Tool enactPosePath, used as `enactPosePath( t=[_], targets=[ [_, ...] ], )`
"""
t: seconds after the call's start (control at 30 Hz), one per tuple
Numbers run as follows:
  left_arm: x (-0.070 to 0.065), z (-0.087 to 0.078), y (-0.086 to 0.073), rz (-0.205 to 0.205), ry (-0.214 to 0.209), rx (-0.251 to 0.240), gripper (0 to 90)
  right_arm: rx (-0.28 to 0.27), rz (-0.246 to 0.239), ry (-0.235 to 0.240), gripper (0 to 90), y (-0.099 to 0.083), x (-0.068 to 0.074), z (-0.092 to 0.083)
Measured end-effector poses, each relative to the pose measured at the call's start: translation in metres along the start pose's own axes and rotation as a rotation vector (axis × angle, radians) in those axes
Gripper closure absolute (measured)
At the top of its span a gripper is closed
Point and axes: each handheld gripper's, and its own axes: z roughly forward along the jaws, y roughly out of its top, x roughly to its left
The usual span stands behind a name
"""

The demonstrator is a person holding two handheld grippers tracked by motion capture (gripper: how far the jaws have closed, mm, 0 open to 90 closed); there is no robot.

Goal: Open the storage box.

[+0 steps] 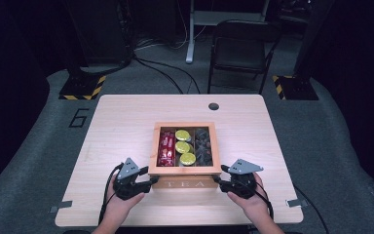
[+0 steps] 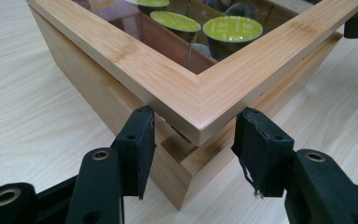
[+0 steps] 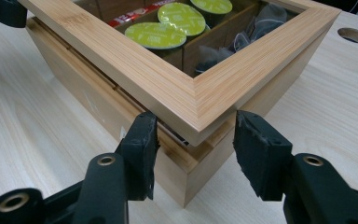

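A bamboo tea box (image 1: 185, 184) marked TEA stands on the table near its front edge. Its glass-paned lid (image 1: 185, 170) sits slightly raised at the front, with a dark gap under it (image 2: 182, 135). Inside lie red packets (image 1: 165, 148), three yellow-green capsules (image 1: 183, 146) and dark tea bags (image 1: 203, 146). My left gripper (image 1: 148, 176) is shut on the lid's near left corner (image 2: 198, 107), a pad against each side. At the near right corner (image 3: 196, 102) my right gripper (image 1: 217, 174) is shut the same way.
The light wooden table (image 1: 126, 122) has a round cable hole (image 1: 214, 106) behind the box. A dark chair (image 1: 241, 48) and stand bases with hazard stripes (image 1: 83, 87) stand on the floor beyond the far edge.
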Motion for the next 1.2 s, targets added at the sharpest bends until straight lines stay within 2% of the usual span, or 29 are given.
enactPosePath(
  t=[0.13,0.23,0.4,0.53,0.73,0.93,1.2],
  targets=[
    [-0.001,-0.003,0.005,-0.016,0.010,-0.013,48.5,-0.010,0.009,0.003,49.2,0.005,-0.002,-0.001],
    [-0.001,-0.006,0.011,-0.017,0.016,0.000,48.5,-0.011,0.014,0.002,49.2,0.009,-0.003,-0.003],
    [0.001,-0.009,0.019,-0.042,0.008,-0.025,48.3,-0.015,0.018,-0.003,49.0,0.019,-0.005,-0.007],
    [0.003,-0.012,0.027,-0.025,0.036,-0.030,48.3,-0.021,0.018,-0.009,48.7,0.029,-0.007,-0.009],
    [0.002,-0.017,0.042,-0.005,0.071,-0.051,48.2,-0.038,-0.011,-0.025,48.7,0.044,-0.010,-0.014],
    [0.004,-0.021,0.055,0.007,0.079,-0.065,48.5,-0.050,0.029,-0.010,48.7,0.057,-0.016,-0.018],
    [0.007,-0.023,0.067,0.017,0.086,-0.070,48.6,-0.053,0.026,-0.016,48.7,0.068,-0.019,-0.019]
  ],
)
